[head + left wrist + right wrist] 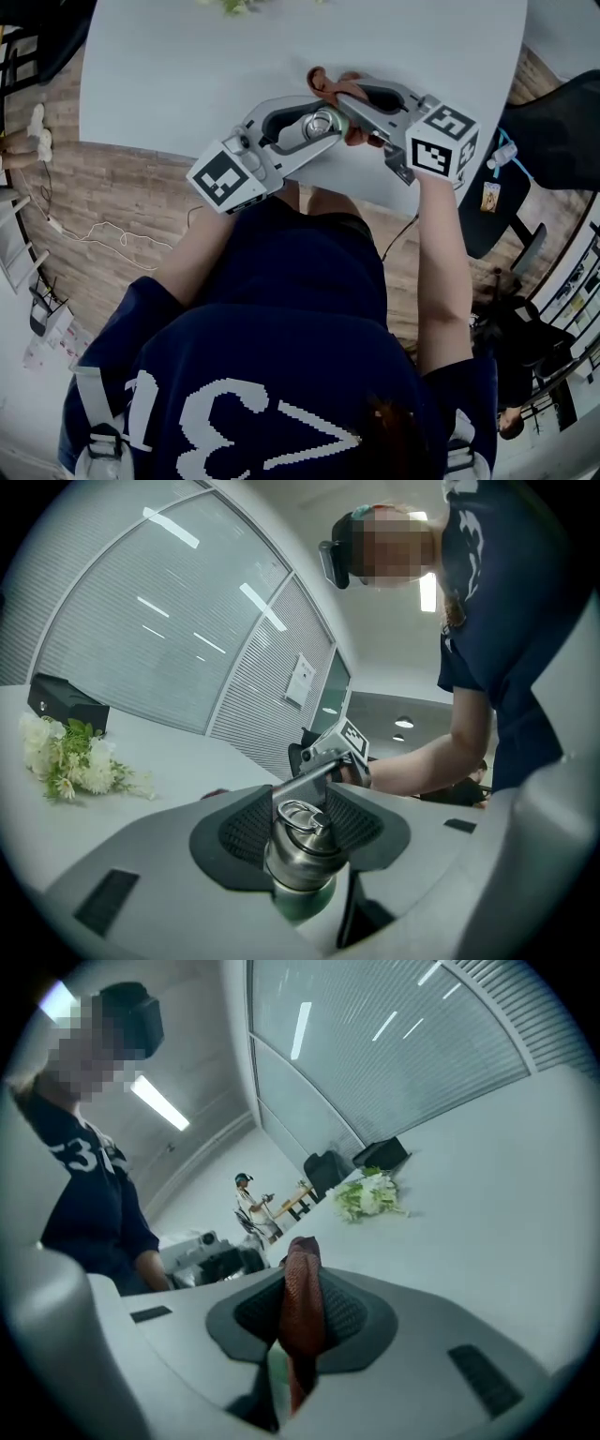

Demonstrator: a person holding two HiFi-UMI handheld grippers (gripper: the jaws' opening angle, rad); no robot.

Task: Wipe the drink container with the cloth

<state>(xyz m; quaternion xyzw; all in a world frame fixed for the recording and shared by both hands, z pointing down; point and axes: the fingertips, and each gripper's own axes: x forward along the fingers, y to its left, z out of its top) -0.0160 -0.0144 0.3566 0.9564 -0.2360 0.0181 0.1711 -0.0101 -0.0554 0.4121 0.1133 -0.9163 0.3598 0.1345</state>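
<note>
Fingers (pixel 246 832) of the left gripper (pixel 302 822) sit partway apart, pads clamped on the steel neck of the drink container (pixel 300 855). Its ring-top lid points away from the camera, green body below. Fingers (pixel 349 1314) of the right gripper (pixel 302 1314) are narrow, pinching a fold of the reddish-brown cloth (pixel 303 1293), which sticks up past the tips & hangs below them.

Head view: both forearms reach fwd from the body, bare below the short sleeves of a dark blue shirt (pixel 281 309). From there the left gripper (pixel 328 127) angles up-right & the right gripper (pixel 345 94) up-left, so the tips meet over the near edge of the worktop (pixel 169 75). Held in the air btwn them is the drink container (pixel 322 121), w/ the cloth (pixel 319 81) just beside its top; touching or not, can't tell.

Counts: 2 grippers, each w/ 1 marker cube, left one (pixel 225 178) & right one (pixel 441 141); 1 drink container; 1 cloth.

Further out: 1 office chair (pixel 553 122) beside the worktop at right. 1 bunch of white flowers (pixel 70 757) lies on the worktop, 1 black box (pixel 66 700) behind it. Far back in the right gripper view, a second person (pixel 248 1206) stands in the room.
</note>
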